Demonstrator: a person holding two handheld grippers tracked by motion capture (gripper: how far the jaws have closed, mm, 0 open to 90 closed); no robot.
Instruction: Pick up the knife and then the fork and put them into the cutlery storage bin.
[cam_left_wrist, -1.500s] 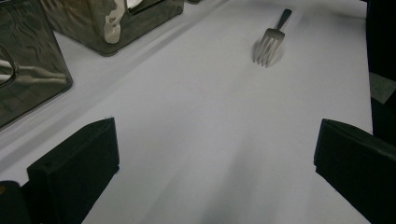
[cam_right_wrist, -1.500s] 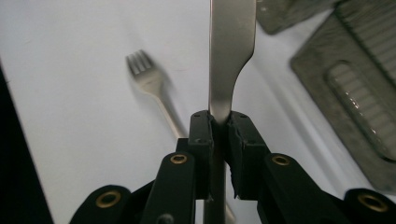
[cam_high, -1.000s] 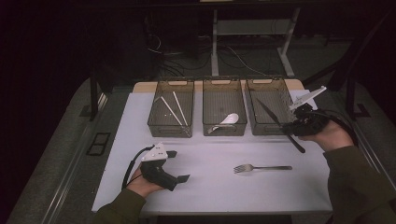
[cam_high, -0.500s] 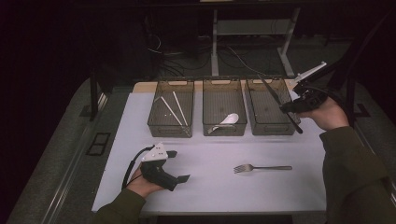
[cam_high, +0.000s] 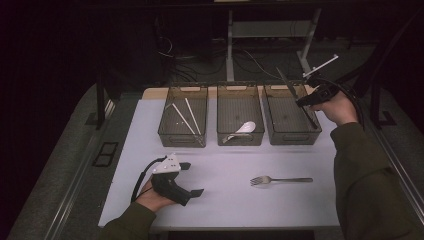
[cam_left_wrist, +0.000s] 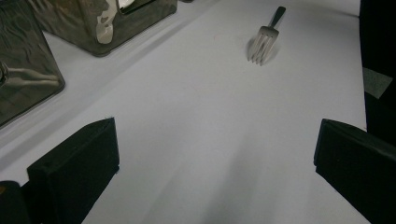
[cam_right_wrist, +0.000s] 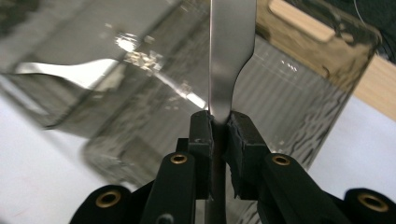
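- While it hangs over the right-hand bin (cam_high: 292, 117), the knife (cam_right_wrist: 232, 51) sits pinched between the right gripper (cam_right_wrist: 219, 126)'s jaws, blade running straight out ahead of them and the rest of it passing back down between the pads.
- From the high view the knife (cam_high: 289, 86) slants up and away from the right gripper (cam_high: 311, 98), its far end past the bin's back rim.
- Handling guess: thin, flat, stiff metal, light but slick. The jaws have it right where the blade narrows into the handle, which looks like a decent spot, close to the balance point. Gripped on the flat faces it shouldn't twist, though smooth steel could slide lengthwise if it bumps the bin wall.
- That bin looks like the knife's home: smoky clear plastic, nothing else I can make out inside, so lowering it in flat seems the safest plan.
- Next bin over holds a white spoon (cam_high: 243, 129), and the one beyond that has a pair of chopsticks (cam_high: 186, 116).
- A fork (cam_high: 281, 180) lies loose on the worktop (cam_high: 225, 200), well behind the right jaws.
- The left gripper (cam_high: 192, 179) rests on the worktop with its jaws spread wide and nothing between them; from its own view the fork (cam_left_wrist: 264, 39) is well ahead of them, tines pointing back toward the jaws.
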